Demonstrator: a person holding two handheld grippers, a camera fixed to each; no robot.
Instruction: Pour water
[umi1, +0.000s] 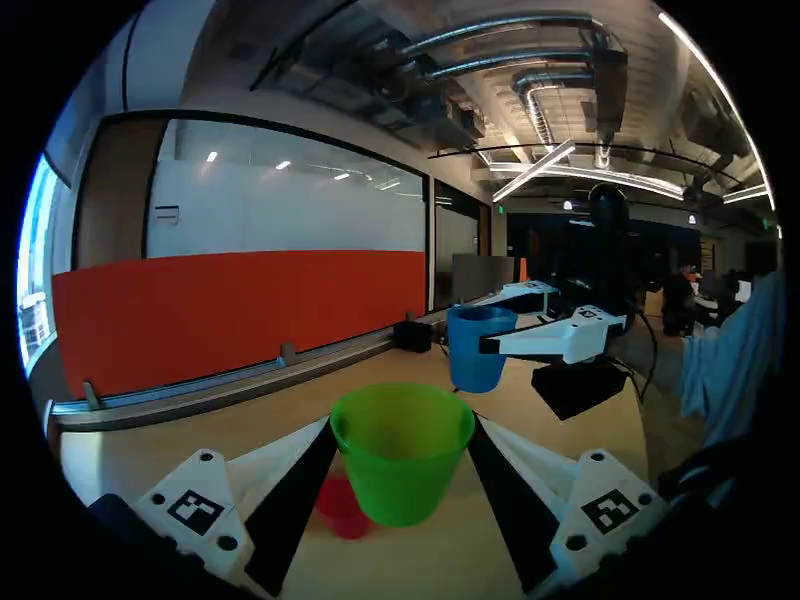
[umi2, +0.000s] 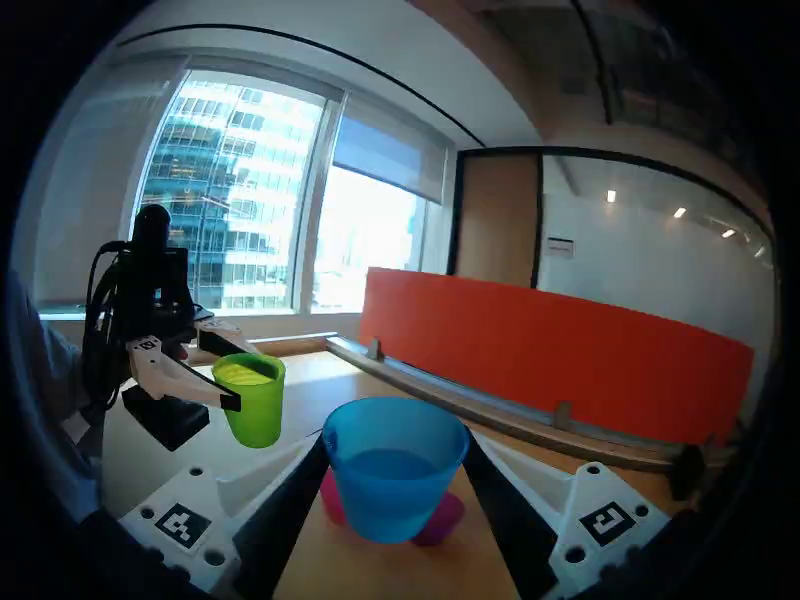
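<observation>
My left gripper (umi1: 402, 428) is shut on a green cup (umi1: 402, 465), held upright above the wooden table (umi1: 180, 455). A red cup (umi1: 340, 508) stands on the table just under and behind the green one. Farther off, my right gripper (umi1: 482, 335) holds a blue cup (umi1: 475, 350) upright in the air. In the right gripper view, the right gripper (umi2: 395, 442) is shut on the blue cup (umi2: 392, 485), which looks to hold liquid. A pink cup (umi2: 442, 520) lies partly hidden beneath it. To the left, the left gripper (umi2: 243, 385) carries the green cup (umi2: 252, 400).
An orange panel (umi1: 240, 310) with a metal rail runs along the table's far edge (umi2: 560, 345). A person's sleeve (umi1: 735, 365) is at the right of the left gripper view. Large windows (umi2: 240, 230) stand behind the table. Cables and a black box (umi1: 580, 385) lie near the right gripper.
</observation>
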